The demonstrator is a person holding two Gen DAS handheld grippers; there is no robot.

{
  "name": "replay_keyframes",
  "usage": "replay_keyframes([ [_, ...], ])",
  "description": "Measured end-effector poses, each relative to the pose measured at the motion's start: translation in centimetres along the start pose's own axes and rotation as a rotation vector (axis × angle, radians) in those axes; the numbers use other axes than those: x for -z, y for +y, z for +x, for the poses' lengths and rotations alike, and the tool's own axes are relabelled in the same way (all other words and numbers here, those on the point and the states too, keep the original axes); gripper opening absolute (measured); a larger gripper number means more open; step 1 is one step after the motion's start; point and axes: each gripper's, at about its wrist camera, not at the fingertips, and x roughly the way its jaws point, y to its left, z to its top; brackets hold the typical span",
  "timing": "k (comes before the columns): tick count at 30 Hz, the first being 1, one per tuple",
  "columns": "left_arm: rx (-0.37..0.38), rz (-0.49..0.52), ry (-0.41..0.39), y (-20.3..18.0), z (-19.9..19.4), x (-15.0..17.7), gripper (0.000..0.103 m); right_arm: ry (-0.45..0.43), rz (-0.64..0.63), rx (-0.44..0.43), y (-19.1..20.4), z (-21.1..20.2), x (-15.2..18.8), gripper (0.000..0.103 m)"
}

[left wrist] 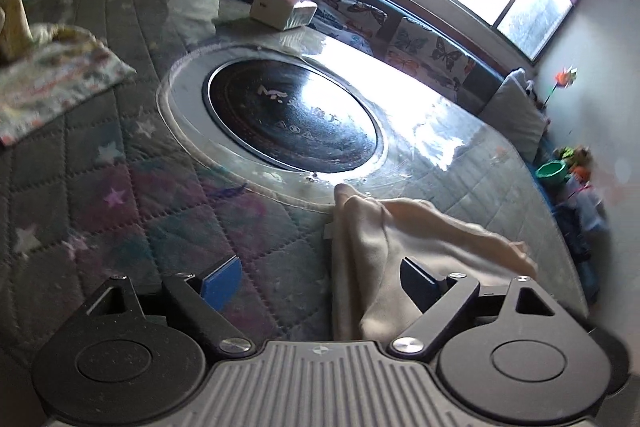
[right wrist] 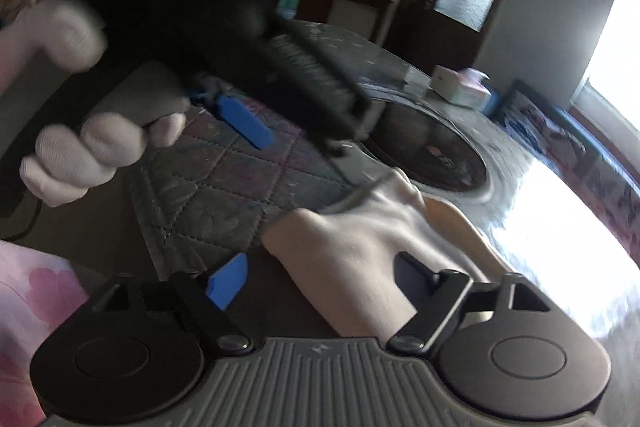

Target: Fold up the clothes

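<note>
A cream garment (left wrist: pixel 400 247) lies crumpled on the quilted table cover (left wrist: pixel 120 187), near the table's front edge. My left gripper (left wrist: pixel 320 281) is open. Its blue pad (left wrist: pixel 222 283) hangs over bare quilt and its other finger rests over the garment's left part. In the right wrist view the same cream garment (right wrist: pixel 360 239) runs between the wide jaws of my right gripper (right wrist: pixel 320 283), and the pads do not press on it. A white-gloved hand (right wrist: pixel 80 155) holds the left gripper (right wrist: pixel 296 135) just beyond, blurred, over the garment's far end.
A black round hotplate (left wrist: pixel 292 115) sits under glass in the table's middle. A folded floral garment (left wrist: pixel 52 79) lies at the far left and a tissue box (left wrist: pixel 280 11) at the back. Beyond stand a sofa with butterfly cushions (left wrist: pixel 420 43) and a bright window. Pink flowered fabric (right wrist: pixel 36 291) is at the near left.
</note>
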Motion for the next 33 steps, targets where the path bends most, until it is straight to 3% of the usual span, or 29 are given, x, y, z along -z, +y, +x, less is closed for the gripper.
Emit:
replay_keyframes([
  [2,0.021,-0.026,0.014,0.2,0.4,-0.2,0.088,0.006,-0.016,0.001,0.4,0.6,-0.4,0.053],
  [7,0.081,-0.142,0.047,0.9,1.3,-0.4,0.088,0.008,0.068,-0.018,-0.8,0.8,-0.8,0.018],
  [10,0.108,-0.196,0.068,1.1,1.9,-0.4,0.089,-0.023,0.177,-0.066,-2.7,0.0,-0.7,0.012],
  [17,0.161,-0.317,0.106,0.9,3.5,-0.7,0.088,-0.117,0.382,-0.14,-7.5,-2.4,-0.2,0.009],
  [20,0.19,-0.343,0.121,0.5,4.5,-0.9,0.078,-0.144,0.413,-0.179,-8.2,-3.0,0.1,0.003],
  [22,0.203,-0.375,0.125,0.6,5.2,-0.9,0.067,-0.152,0.403,-0.194,-8.1,-3.2,0.2,0.003],
  [24,0.208,-0.405,0.13,0.8,5.8,-0.9,0.045,-0.147,0.385,-0.201,-7.8,-3.0,0.3,0.003],
  [26,0.206,-0.426,0.133,1.3,6.1,-0.8,0.039,-0.14,0.371,-0.195,-7.7,-2.9,0.5,0.006],
  [27,0.208,-0.435,0.136,1.6,6.1,-0.8,0.038,-0.134,0.364,-0.19,-7.7,-2.9,0.6,0.008],
  [28,0.209,-0.444,0.14,1.8,6.1,-0.9,0.037,-0.122,0.352,-0.186,-7.7,-2.8,0.6,0.018],
  [29,0.201,-0.454,0.141,2.0,6.0,-1.0,0.037,-0.11,0.34,-0.182,-7.6,-2.6,0.7,0.037],
  [33,0.161,-0.418,0.138,2.1,5.4,-1.6,0.043,-0.086,0.241,-0.174,-5.9,-2.0,0.5,0.054],
])
